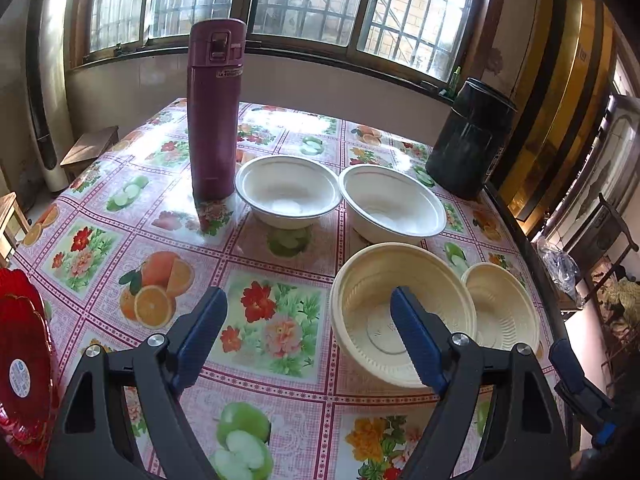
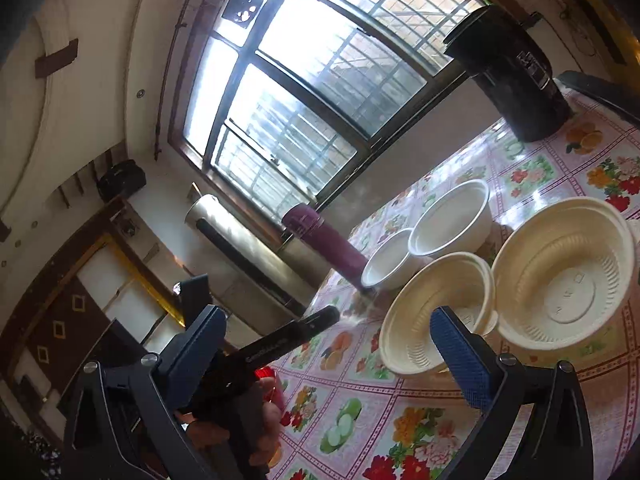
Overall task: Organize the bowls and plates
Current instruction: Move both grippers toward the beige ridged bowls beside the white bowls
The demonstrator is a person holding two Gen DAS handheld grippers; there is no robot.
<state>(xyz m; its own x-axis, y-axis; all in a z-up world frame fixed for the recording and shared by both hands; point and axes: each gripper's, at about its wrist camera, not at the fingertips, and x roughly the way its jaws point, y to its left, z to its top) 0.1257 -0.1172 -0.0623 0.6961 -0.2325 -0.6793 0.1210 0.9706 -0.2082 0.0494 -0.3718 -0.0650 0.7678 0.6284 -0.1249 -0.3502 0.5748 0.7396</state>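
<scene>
Two cream bowls stand side by side on the flowered tablecloth, one on the left point(image 1: 372, 300) point(image 2: 424, 312) and one on the right point(image 1: 504, 304) point(image 2: 564, 268). Behind them sit two white bowls point(image 1: 288, 188) point(image 1: 392, 200) point(image 2: 452, 220). Red plates point(image 1: 20, 344) lie at the table's left edge. My left gripper point(image 1: 310, 332) is open; one finger hangs over the left cream bowl's inside, the other over the cloth, and neither pad touches the bowl. My right gripper point(image 2: 328, 352) is open wide, tilted, just in front of the same bowl's rim with nothing held.
A tall purple flask point(image 1: 216, 108) point(image 2: 324, 240) stands left of the white bowls. A black canister point(image 1: 468, 140) point(image 2: 508, 72) occupies the far right corner. The table point(image 1: 120, 208) ends close on the right. The left tool's body point(image 2: 296, 336) and a hand point(image 2: 264, 432) cross the right wrist view.
</scene>
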